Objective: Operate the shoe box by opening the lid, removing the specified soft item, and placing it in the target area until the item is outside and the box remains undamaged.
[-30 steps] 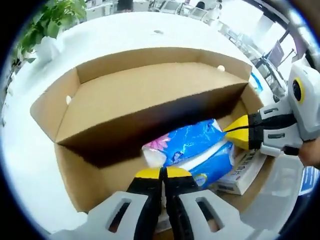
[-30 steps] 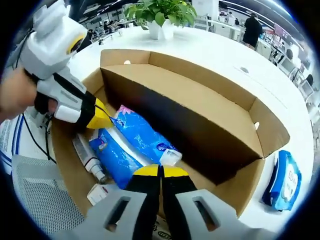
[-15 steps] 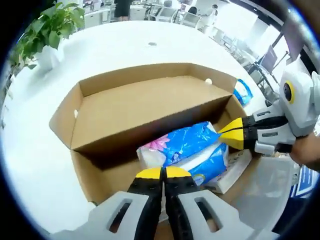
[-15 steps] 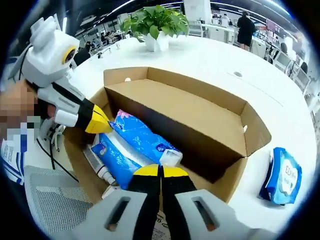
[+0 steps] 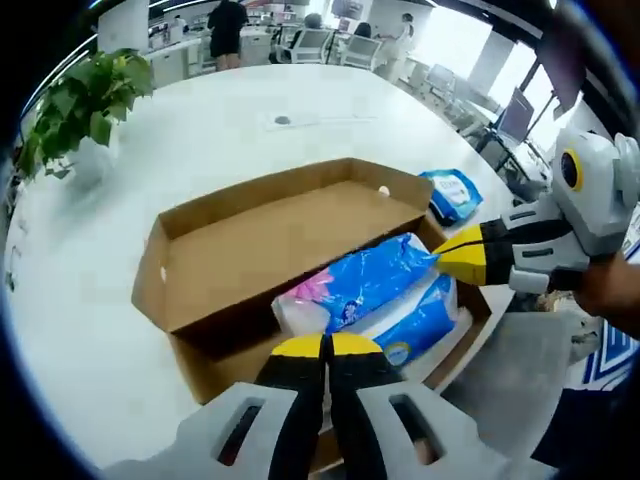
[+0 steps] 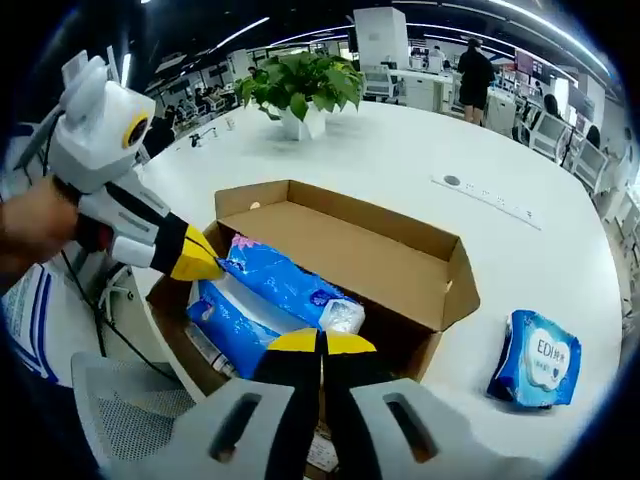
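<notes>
Box: cardboard shoe box sits open on the white table, lid flap swung back and standing up behind it.
Tissue pack: blue pack with a pink flower end, raised above the box rim, one end pinched, the other end near the opposite gripper's tips.
Left gripper: jaws pressed together in its own view, yellow tips low over the box; from the right gripper view it clamps the corner of the tissue pack.
Right gripper: jaws together, nothing between them, its tip just beside the pack's far end in the left gripper view.
Second pack: another blue pack lies inside the box under the lifted one.
Wipes: blue wipes packet flat on the table, beside the box.
Plant: potted plant well apart at the table's far side.
Background: office desks, people standing far off.
</notes>
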